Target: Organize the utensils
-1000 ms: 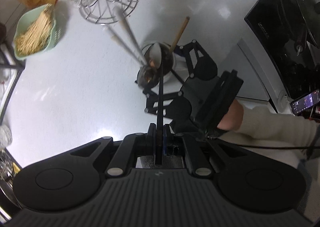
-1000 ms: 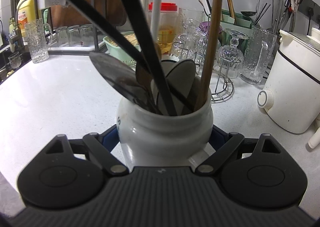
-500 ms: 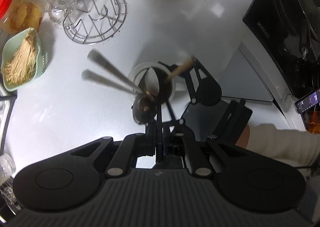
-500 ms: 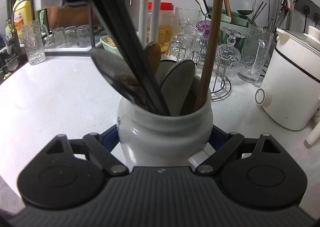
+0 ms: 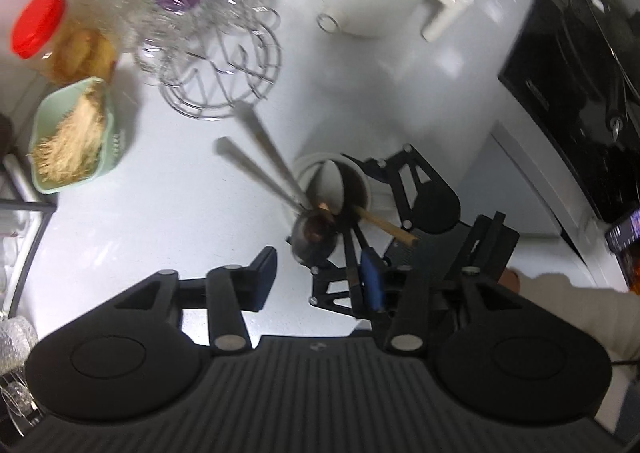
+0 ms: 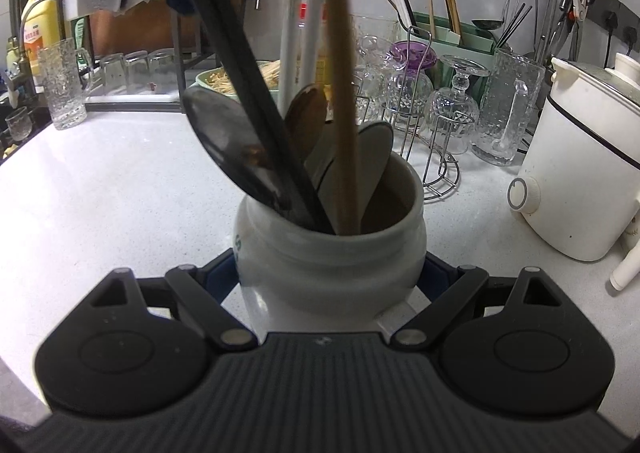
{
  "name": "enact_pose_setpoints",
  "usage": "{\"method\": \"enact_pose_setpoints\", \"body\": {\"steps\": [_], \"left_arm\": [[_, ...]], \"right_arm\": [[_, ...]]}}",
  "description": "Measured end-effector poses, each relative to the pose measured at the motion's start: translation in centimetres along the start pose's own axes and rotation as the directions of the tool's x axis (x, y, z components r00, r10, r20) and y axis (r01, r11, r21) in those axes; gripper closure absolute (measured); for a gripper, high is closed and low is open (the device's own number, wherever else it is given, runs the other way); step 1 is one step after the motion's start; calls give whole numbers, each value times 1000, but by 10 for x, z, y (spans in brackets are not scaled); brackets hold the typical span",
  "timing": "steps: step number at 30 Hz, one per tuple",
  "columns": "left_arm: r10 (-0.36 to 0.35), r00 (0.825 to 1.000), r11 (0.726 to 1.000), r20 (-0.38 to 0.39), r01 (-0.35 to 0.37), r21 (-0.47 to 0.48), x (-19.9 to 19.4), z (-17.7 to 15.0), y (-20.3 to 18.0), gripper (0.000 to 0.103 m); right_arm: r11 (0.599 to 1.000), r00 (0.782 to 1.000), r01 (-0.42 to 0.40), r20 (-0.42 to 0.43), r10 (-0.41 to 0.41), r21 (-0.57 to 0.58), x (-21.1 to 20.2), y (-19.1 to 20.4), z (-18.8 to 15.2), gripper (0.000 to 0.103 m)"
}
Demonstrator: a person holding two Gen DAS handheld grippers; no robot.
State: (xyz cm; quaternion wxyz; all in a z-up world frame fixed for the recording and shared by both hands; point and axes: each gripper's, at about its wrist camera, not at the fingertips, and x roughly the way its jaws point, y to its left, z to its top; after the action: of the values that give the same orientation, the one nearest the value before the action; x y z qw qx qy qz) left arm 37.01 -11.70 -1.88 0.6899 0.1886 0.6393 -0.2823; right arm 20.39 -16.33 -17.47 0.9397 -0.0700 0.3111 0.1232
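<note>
Between the two fingers of the right gripper (image 6: pixel 330 273) stands the white ceramic utensil jar (image 6: pixel 330 253), upright on the white countertop (image 6: pixel 100 189); the blue pads press its sides, so this gripper is clamped on the jar. Jar contents: black-handled ladle (image 6: pixel 228 149) leaning left, wooden-handled utensil (image 6: pixel 342 93) near vertical, two white handles (image 6: pixel 298 33) behind, a brown wooden spoon bowl (image 6: pixel 306 123) and a grey spoon bowl (image 6: pixel 370 169) showing above the rim.

Left wrist view looks down on the same jar (image 5: pixel 332 181). Left gripper (image 5: pixel 318 283) hangs above and just beside it, fingers spread wide apart, nothing between them. The right-hand blue pad (image 5: pixel 372 281) lies close to the black ladle handle (image 5: pixel 352 257); contact cannot be confirmed. Wooden handle (image 5: pixel 386 227) points toward the camera's right; white handles (image 5: pixel 256 161) are motion-blurred.

Surroundings: wire glass rack (image 5: pixel 220 77) with upturned glassware, red-lidded jar (image 5: pixel 38 29), green basket of toothpicks (image 5: pixel 72 137), white electric cooker (image 6: pixel 580 181), black induction hob (image 5: pixel 572 101), green chopstick holder (image 6: pixel 452 41), yellow bottle (image 6: pixel 38 29) by the dish rack.
</note>
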Motion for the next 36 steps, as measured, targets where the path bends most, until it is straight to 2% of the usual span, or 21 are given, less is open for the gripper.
{"method": "enact_pose_setpoints", "body": {"steps": [2,4,5,8,12,14,18,22,25,31,36], "left_arm": [[9,999,999,45,-8,-32,-8,-6,2,40],[27,995,998,98,-21,-54,-16,-14,2,36],[36,992,997,120,-29,-66,-20,-18,1,32],[55,978,991,203,-29,-127,-29,-33,2,21],[87,950,973,301,-16,-232,-33,-52,-5,18],[128,935,956,332,-27,-293,-34,-63,-7,15],[248,904,919,348,-106,-379,-40,-86,-12,12],[301,878,885,373,-111,-453,-55,-109,-11,11],[337,848,867,409,-110,-486,-68,-126,-11,11],[402,756,848,517,-94,-522,-96,-163,-20,10],[441,690,827,575,-63,-559,-113,-198,-23,10]], "right_arm": [[1000,1000,-21,3,21,15,-1,-4,1,10],[998,998,-55,-2,55,37,-1,-9,2,8],[997,998,-67,-6,67,38,-1,-10,3,2],[996,996,-83,8,83,11,-5,-12,6,0],[994,994,-112,8,112,-11,-7,-18,13,0],[992,992,-125,9,125,-15,-9,-21,15,0],[988,989,-151,-1,151,-34,-13,-25,20,0],[986,987,-163,6,163,-27,-20,-29,28,0],[987,987,-159,21,159,-18,-32,-29,32,0],[993,992,-120,45,120,10,-59,-23,42,0],[995,993,-94,69,91,45,-88,-14,54,0]]}}
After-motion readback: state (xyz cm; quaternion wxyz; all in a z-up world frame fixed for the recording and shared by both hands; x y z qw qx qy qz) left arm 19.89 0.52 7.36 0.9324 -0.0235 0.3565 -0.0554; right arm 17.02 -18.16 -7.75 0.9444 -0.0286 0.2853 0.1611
